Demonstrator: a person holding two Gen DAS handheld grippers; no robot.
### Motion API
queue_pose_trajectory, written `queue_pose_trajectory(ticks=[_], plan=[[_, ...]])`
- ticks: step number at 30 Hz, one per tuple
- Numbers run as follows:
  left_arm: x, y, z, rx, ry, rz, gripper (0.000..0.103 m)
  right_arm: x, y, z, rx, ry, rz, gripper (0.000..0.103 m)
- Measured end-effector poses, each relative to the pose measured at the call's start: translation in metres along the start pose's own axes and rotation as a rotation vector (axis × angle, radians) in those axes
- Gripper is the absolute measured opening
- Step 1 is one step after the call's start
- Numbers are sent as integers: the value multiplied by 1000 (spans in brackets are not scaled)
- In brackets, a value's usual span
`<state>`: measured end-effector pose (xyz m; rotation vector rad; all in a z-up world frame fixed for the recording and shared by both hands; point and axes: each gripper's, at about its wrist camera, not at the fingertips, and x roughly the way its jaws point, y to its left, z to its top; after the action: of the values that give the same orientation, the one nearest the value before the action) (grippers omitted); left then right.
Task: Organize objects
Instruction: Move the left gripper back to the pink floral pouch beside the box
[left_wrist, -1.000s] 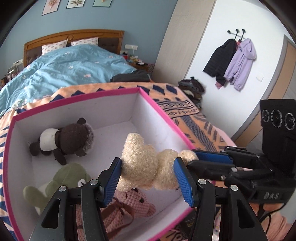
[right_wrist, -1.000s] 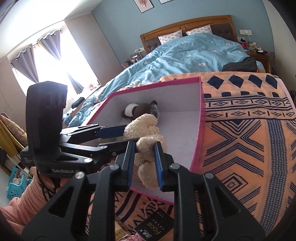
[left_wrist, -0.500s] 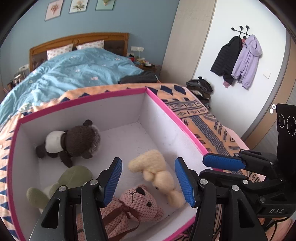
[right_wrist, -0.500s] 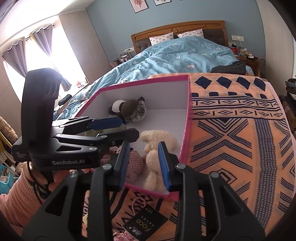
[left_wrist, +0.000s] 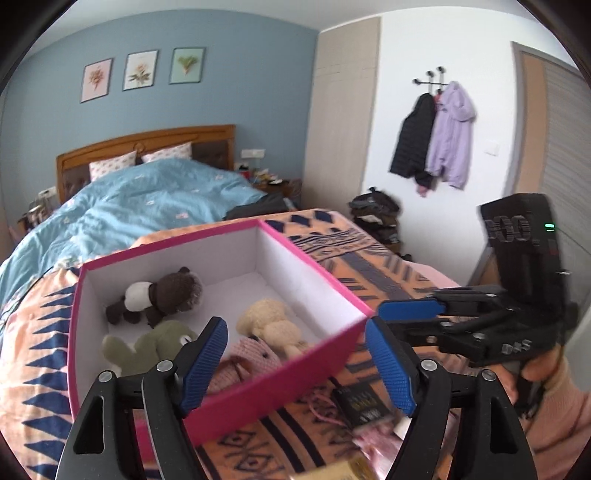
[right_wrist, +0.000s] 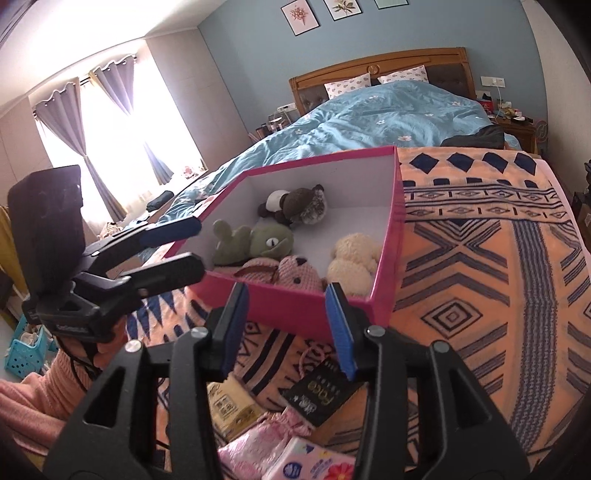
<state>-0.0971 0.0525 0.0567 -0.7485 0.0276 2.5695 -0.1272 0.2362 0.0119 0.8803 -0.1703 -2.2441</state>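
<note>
Both grippers have pulled back and up from the pink box (left_wrist: 280, 384) since half a second ago, and the cream plush (left_wrist: 271, 325) that was let go now lies inside it. The patterned orange blanket (right_wrist: 480, 280) spreads under the box, with the blue duvet (right_wrist: 369, 122) beyond the box's far wall. Inside the box, the cream plush lies against the right wall near the front corner, the brown-and-white plush (right_wrist: 291, 205) near the far wall, the green plush (right_wrist: 255, 242) at the left-middle, and the pink knitted bear (right_wrist: 291, 273) against the front wall. Outside the front wall lie a black packet (right_wrist: 321, 393), a yellow packet (right_wrist: 231, 410) and a pink floral pack (right_wrist: 314, 461). The left gripper (left_wrist: 295, 363) hangs before the front wall, its blue pads wide apart and holding nothing. The right gripper (right_wrist: 286, 326) hangs before the same wall, its fingers likewise spread and empty.
</note>
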Motion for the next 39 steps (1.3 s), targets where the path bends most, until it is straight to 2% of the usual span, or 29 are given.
queue_pose_trajectory(ticks=[6, 11, 16, 19, 23, 26, 31, 35, 39], plan=[[-15, -18, -29, 25, 21, -22, 80, -1, 1, -35, -5, 75, 5, 46], [-6, -29, -55, 14, 87, -67, 80, 13, -7, -70, 1, 192, -33, 46], [11, -37, -81, 14, 170, -56, 80, 19, -7, -93, -27, 249, -91, 46], [16, -37, -90, -5, 197, -64, 80, 19, -6, -100, -53, 255, -144, 46], [22, -37, -101, -3, 226, -31, 80, 20, -18, -101, -48, 263, -253, 46], [28, -34, -108, -14, 250, -7, 80, 19, -21, -95, -21, 241, -233, 46], [36, -29, -116, -23, 282, 42, 80, 36, -2, -87, -88, 230, -218, 46], [36, -24, -120, -34, 290, 81, 80, 50, -3, -85, -107, 235, -291, 46], [34, -16, -119, -42, 281, 128, 80, 47, -24, -85, -24, 229, -322, 46]])
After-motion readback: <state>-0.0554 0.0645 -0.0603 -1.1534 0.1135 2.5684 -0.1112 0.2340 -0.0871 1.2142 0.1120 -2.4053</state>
